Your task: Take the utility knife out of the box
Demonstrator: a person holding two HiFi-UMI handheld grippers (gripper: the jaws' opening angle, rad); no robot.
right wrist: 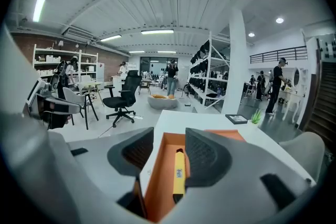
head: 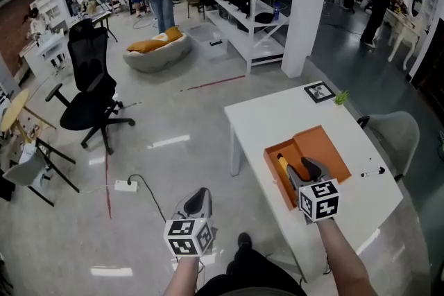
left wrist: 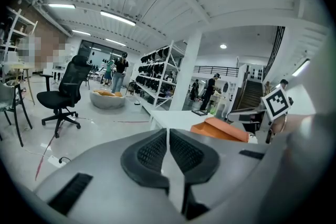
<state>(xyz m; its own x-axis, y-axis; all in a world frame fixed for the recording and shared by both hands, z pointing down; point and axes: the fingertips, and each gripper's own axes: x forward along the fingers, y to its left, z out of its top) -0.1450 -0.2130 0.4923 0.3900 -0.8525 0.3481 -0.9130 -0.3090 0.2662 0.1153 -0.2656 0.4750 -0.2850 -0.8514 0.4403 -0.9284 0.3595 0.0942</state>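
White table [head: 277, 114] fills the right of the scene, with a workshop floor stretching far behind. On it, the yellow utility knife [head: 282, 163] [right wrist: 179, 171] lies lengthwise in the open tray of the orange box [head: 274, 177] [right wrist: 160, 181], near the table's near-left edge. The right gripper [head: 305, 168] [right wrist: 168, 155] hovers just above the box's near end, jaws spread, the knife lined up in the gap. Best to lower straight, straddle the handle clear of the tray wall, pinch mid-handle and lift level. The left gripper [head: 198, 201] [left wrist: 168, 150], jaws pressed together on nothing, hangs well left over the floor.
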